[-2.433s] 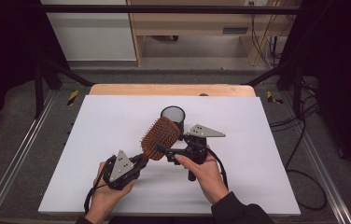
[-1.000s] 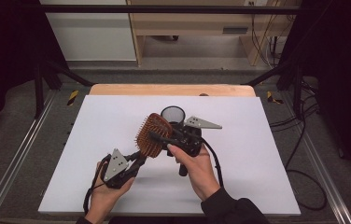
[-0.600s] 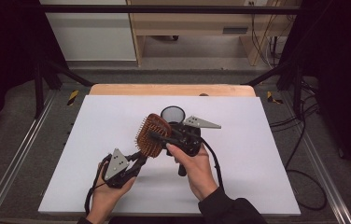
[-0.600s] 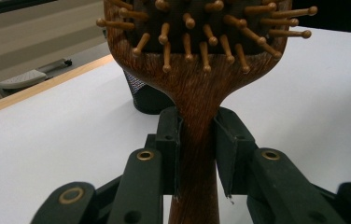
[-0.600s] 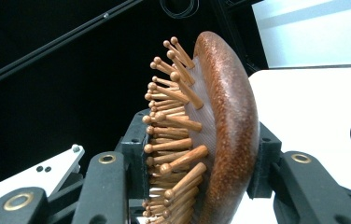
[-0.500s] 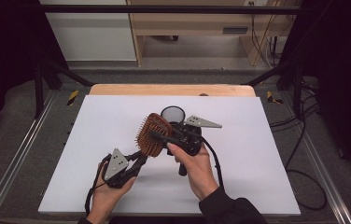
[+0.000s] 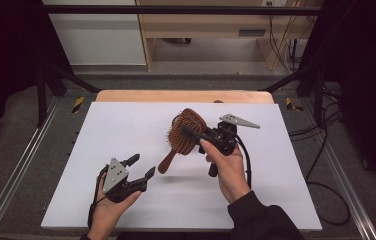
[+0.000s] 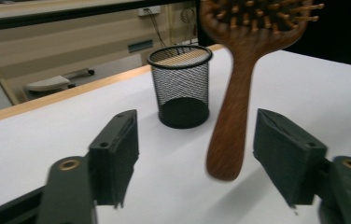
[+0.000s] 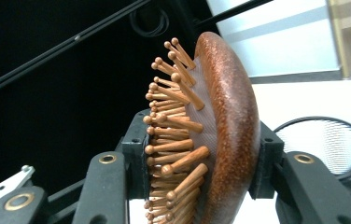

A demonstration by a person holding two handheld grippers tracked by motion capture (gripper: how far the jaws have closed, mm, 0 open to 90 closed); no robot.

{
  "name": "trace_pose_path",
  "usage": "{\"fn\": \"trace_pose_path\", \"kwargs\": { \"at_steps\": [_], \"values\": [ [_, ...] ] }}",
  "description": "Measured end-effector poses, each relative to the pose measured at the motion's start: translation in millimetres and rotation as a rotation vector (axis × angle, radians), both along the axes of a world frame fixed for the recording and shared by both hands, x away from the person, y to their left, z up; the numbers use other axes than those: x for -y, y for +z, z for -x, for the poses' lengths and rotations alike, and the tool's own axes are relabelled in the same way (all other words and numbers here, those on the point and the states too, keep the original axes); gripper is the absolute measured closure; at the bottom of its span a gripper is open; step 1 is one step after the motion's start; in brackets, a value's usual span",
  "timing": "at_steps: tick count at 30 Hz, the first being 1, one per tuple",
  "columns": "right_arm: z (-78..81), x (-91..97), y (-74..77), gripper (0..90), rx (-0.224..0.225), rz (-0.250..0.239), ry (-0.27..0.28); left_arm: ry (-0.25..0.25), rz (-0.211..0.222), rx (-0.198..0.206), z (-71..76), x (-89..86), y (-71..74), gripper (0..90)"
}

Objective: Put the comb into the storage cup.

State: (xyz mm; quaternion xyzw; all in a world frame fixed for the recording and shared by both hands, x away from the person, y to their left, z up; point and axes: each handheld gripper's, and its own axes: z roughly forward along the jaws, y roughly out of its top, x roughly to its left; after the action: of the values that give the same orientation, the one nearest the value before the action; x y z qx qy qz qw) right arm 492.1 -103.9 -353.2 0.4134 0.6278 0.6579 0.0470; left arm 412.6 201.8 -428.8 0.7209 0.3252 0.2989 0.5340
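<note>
The left gripper (image 7: pixel 141 166) has just opened off the handle, its jaws now wide and empty, leaving the hairbrush (image 7: pixel 185 132) clamped by its head in the right gripper (image 7: pixel 191 134) at the mesh cup's (image 8: pixel 181 86) six o'clock, ready for insertion.

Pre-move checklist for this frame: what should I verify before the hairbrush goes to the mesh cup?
1. Right tool clamps the hairbrush head, bristles against one pad: ok.
2. Left tool open; its jaws have just been opening, brush handle between them untouched: ok.
3. Brush lifted off the white table: ok.
4. Mesh cup upright: ok.
5. Cup holds nothing: cannot tell.
</note>
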Motion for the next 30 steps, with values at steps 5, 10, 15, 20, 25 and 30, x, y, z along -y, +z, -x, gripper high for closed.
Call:
{"fn": "trace_pose_path", "kwargs": {
  "at_steps": [5,10,15,20,25,30],
  "values": [
    [-6.1,20.9,5.1,52.8,-0.009,0.001,-0.042,0.058,0.019,-0.019,-2.7,-7.4,-1.1,14.3],
    [-11.0,34.7,8.1,52.7,-0.021,0.003,-0.068,0.086,0.034,-0.03,-5.7,-13.3,-3.1,6.5],
    [-14.7,41.6,12.6,52.6,-0.023,0.002,-0.081,0.093,0.034,-0.028,-6.9,-15.6,-4.3,4.9],
    [-21.5,43.8,18.7,52.5,-0.023,-0.014,-0.093,0.096,0.031,-0.025,-8.7,-16.7,-5.7,4.7],
    [-29.8,43.4,27.9,52.4,-0.02,-0.031,-0.098,0.097,0.032,-0.025,-10.2,-18.9,-6.4,4.7],
    [-39.1,42.3,38.8,52.4,-0.012,-0.047,-0.11,0.094,0.038,-0.022,-11.3,-19.7,-6.6,4.4]
  ]
}}
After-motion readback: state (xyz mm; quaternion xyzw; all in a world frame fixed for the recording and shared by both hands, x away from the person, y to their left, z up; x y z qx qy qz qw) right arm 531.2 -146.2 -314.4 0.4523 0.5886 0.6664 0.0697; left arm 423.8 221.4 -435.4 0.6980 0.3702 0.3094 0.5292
